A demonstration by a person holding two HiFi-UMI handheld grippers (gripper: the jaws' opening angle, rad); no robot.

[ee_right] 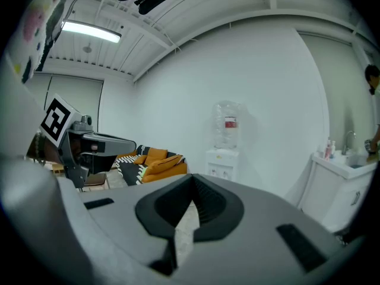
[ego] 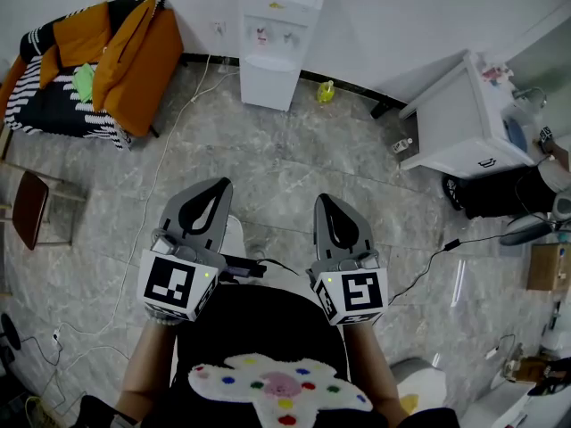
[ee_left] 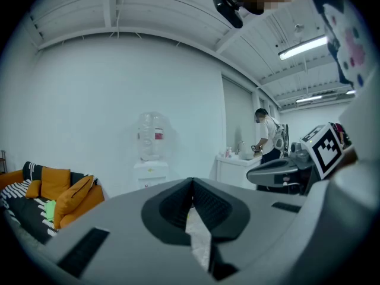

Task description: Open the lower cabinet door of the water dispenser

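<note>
A white water dispenser (ego: 277,38) stands against the far wall, its lower cabinet door (ego: 268,86) shut; it also shows far off as the dispenser (ee_left: 151,172) in the left gripper view and the dispenser (ee_right: 222,162) with a clear bottle on top in the right gripper view. My left gripper (ego: 217,188) and right gripper (ego: 325,202) are held side by side close to the person's body, well short of the dispenser. Both are shut with nothing between their jaws.
An orange and striped sofa (ego: 85,65) sits at the far left. A white sink cabinet (ego: 464,123) stands at the right, with a person (ee_left: 267,135) at it. Cables (ego: 178,114) trail over the grey stone floor; a small yellow-green object (ego: 326,90) lies by the wall.
</note>
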